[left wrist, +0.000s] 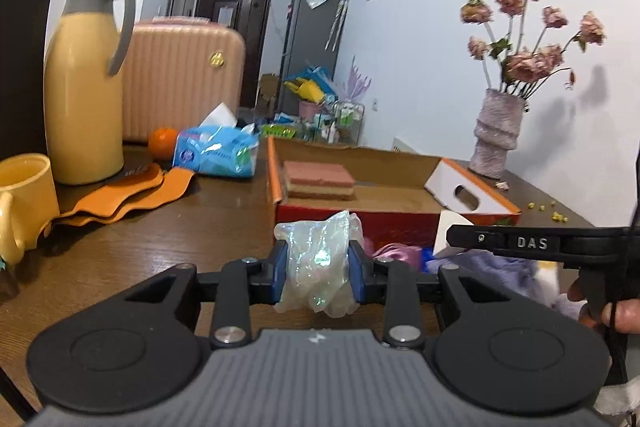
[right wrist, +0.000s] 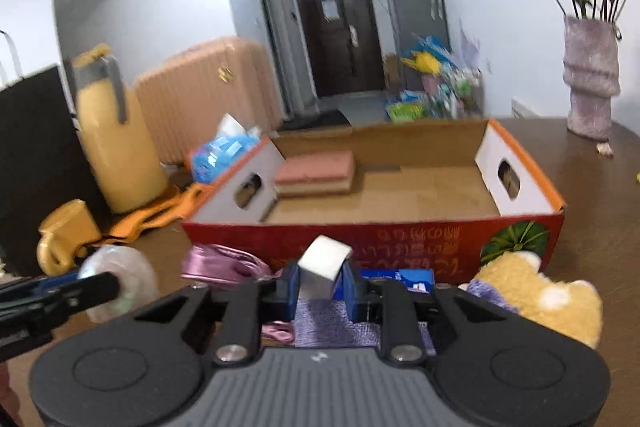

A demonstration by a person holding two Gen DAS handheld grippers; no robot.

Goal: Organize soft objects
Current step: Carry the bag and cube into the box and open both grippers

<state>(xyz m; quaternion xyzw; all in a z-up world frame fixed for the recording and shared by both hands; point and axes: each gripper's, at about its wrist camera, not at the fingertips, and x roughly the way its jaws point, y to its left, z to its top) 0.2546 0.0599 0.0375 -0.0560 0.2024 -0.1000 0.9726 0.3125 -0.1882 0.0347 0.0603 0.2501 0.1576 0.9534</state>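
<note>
Left wrist view: the left tool is clenched on a crumpled clear plastic bag, its 2 blue pads pressing the bag's sides. The bag's long axis runs roughly upright between the pads, its crinkled top poking above them and its lower end bulging below. It is held over the brown surface, just in front of the red near wall of an open cardboard box that already holds 2 stacked sponges. To do this step well, lift the bag clear of that wall before moving forward, then let go low inside so the light plastic does not drift out. Right wrist view: the right tool grasps a small white block, possibly foam, tilted so one corner points up; no clear long axis can be told. It also sits just short of the box's near wall, above a purple cloth, with a pink ribbon to its left and a yellow plush toy to its right. Carry the block over the rim too, and set it beside the sponges.
</note>
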